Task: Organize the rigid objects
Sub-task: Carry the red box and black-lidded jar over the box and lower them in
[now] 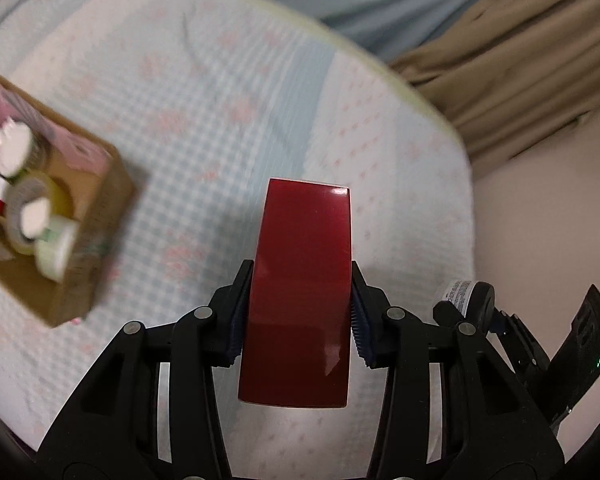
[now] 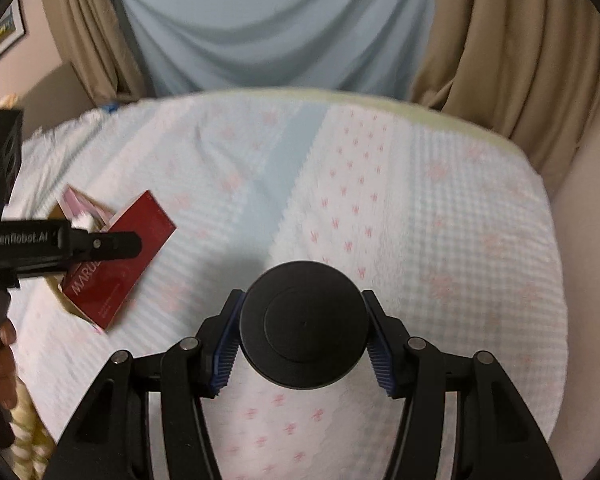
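Note:
My left gripper (image 1: 298,312) is shut on a glossy dark red box (image 1: 300,292) and holds it above the quilted bed cover. The same red box (image 2: 120,264) shows in the right wrist view, held by the left gripper (image 2: 112,246) beside the cardboard box. My right gripper (image 2: 302,336) is shut on a round black container with a black lid (image 2: 303,324); it also shows at the lower right of the left wrist view (image 1: 470,300). An open cardboard box (image 1: 96,216) at the left holds several small bottles, a tape roll and a pink carton.
The bed cover (image 2: 440,220) is pale blue and white with pink marks. Its far edge curves below a blue sheet (image 2: 276,28) and beige curtains (image 2: 512,52). A bare wall or floor (image 1: 540,216) lies right of the bed.

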The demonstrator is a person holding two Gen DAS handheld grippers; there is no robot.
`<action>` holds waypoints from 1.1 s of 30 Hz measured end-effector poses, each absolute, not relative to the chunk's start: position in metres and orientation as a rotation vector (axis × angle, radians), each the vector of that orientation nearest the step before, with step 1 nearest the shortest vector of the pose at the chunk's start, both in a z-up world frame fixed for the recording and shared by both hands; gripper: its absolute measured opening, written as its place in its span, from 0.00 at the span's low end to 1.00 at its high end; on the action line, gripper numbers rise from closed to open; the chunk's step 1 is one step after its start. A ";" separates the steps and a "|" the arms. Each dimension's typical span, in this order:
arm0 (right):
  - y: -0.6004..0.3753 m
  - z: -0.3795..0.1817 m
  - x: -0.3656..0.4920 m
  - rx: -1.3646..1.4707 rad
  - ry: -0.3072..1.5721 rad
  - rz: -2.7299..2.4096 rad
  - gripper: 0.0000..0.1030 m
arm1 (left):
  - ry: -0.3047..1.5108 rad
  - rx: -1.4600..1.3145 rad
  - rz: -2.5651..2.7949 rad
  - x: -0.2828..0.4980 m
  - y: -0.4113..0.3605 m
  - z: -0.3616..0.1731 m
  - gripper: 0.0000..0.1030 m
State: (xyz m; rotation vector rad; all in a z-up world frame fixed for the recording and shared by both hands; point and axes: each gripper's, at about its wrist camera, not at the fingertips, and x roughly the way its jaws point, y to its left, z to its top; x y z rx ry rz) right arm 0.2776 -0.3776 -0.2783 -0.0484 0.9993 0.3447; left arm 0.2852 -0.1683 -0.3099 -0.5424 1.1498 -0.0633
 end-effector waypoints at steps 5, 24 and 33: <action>-0.357 -0.209 0.258 0.013 0.954 0.343 0.51 | 1.070 -0.524 -0.073 0.250 -0.131 -0.235 0.38; -0.143 -0.133 0.212 0.175 0.938 0.309 0.51 | 0.985 -0.323 -0.188 0.207 0.080 -0.133 0.38; -0.055 -0.189 0.230 0.250 1.040 0.237 0.51 | 1.114 -0.287 -0.200 0.234 0.178 -0.202 0.38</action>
